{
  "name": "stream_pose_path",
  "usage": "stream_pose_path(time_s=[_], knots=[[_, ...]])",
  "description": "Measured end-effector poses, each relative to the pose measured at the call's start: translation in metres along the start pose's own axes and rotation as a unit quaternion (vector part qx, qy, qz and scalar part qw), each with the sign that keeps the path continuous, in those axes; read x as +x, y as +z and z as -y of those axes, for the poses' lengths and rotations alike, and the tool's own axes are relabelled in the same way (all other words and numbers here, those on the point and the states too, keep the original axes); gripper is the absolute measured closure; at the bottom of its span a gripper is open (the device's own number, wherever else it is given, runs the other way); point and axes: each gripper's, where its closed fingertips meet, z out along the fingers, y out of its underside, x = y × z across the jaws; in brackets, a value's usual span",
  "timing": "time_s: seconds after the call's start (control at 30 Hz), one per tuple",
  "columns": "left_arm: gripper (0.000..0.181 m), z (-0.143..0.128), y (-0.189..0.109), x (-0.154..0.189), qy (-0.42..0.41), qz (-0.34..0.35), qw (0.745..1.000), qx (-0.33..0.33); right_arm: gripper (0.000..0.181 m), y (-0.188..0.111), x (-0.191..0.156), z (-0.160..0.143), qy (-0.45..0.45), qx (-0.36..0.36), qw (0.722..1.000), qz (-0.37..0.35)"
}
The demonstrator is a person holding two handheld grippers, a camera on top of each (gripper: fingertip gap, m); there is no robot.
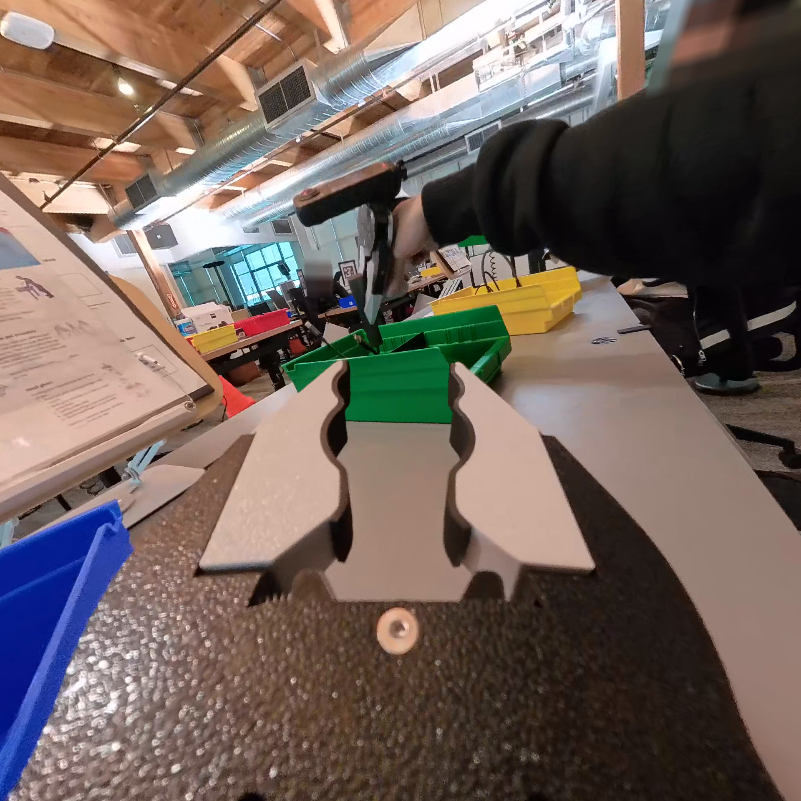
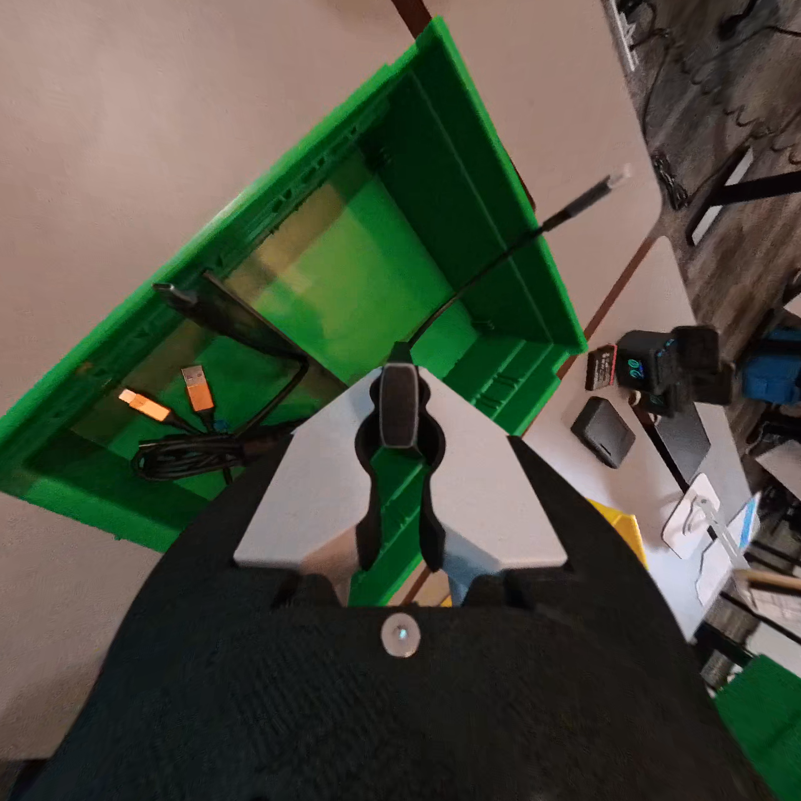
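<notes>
Two orange-tipped cables lie in the green bin.

Cables in bin

Grey worktop with sorting bins

Green bin mid-worktop; yellow bin beyond it near the far edge; blue bin at the near left corner; document stand along the left edge

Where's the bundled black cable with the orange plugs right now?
In the right wrist view, the coiled cable lies in the left compartment of the green bin, left of the black divider and of the right gripper holding a black plug.
</notes>
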Motion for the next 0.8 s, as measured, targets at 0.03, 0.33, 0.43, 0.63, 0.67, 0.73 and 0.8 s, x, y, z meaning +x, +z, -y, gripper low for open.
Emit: stream_pose_path(time_s=[0.03, 0.33, 0.43, 0.63, 0.67, 0.73, 0.8], knots=[[0.14, 0.0, -0.001, -0.001, -0.004, 0.0, 1.0, 0.0, 0.172, 0.008, -0.001, -0.001, 0.007, 0.001, 1.0, 0.014], [0.148, -0.008, 0.002, -0.009, -0.108, -0.003, 0.994, 0.011, 0.167, 0.061, -0.016, 0.009, 0.026, -0.043, 0.998, 0.023], [0.148, -0.012, 0.004, -0.005, -0.121, -0.015, 0.993, 0.006, 0.136, 0.073, -0.027, 0.023, 0.012, -0.066, 0.997, 0.028], [0.148, -0.014, 0.002, -0.007, -0.115, -0.013, 0.993, -0.002, 0.097, 0.067, -0.019, 0.04, 0.018, -0.021, 0.999, 0.026], [0.148, -0.014, 0.002, -0.008, -0.118, -0.012, 0.993, -0.002, 0.092, 0.061, -0.019, 0.039, 0.021, -0.015, 0.999, 0.033], [0.148, -0.014, 0.002, -0.009, -0.12, -0.011, 0.993, -0.004, 0.09, 0.047, -0.009, 0.034, 0.024, -0.013, 1.0, 0.011], [0.148, -0.013, 0.001, -0.01, -0.118, -0.009, 0.993, -0.003, 0.083, 0.031, 0.002, 0.025, 0.035, -0.019, 0.999, -0.026]])
